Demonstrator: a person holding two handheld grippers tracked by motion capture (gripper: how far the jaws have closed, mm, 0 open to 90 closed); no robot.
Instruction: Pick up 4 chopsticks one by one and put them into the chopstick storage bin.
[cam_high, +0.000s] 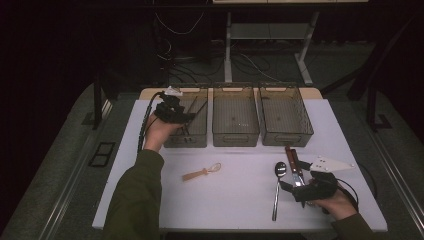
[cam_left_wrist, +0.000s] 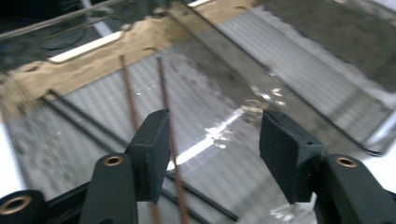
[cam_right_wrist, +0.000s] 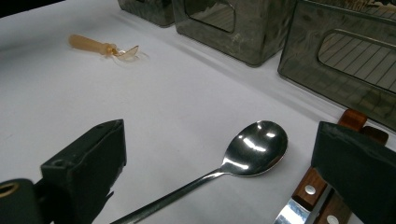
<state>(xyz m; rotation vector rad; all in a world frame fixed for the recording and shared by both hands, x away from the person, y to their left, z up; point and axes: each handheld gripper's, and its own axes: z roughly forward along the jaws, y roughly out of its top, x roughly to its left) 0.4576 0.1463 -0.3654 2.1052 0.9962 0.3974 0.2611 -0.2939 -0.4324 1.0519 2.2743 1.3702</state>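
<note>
My left gripper (cam_high: 186, 118) hangs over the left smoke-tinted bin (cam_high: 192, 139), held from the table's left side. In the left gripper view its jaws (cam_left_wrist: 215, 126) stand open above the bin floor, where two thin brown sticks (cam_left_wrist: 128, 88) lie; one runs just past the left pad without being pressed. My right gripper (cam_high: 294, 176) rests low at the front right, open (cam_right_wrist: 219, 128), with a steel spoon (cam_high: 277, 187) (cam_right_wrist: 257, 149) lying on the table under the gap. Wooden-handled knives (cam_high: 292, 159) (cam_right_wrist: 322, 186) lie beside its right jaw.
Three bins stand in a row at the back: the left one, a middle bin (cam_high: 235, 136) and a right bin (cam_high: 287, 135). A small utensil with an amber handle (cam_high: 202, 172) (cam_right_wrist: 100, 46) lies mid-table on the white tabletop (cam_high: 235, 205).
</note>
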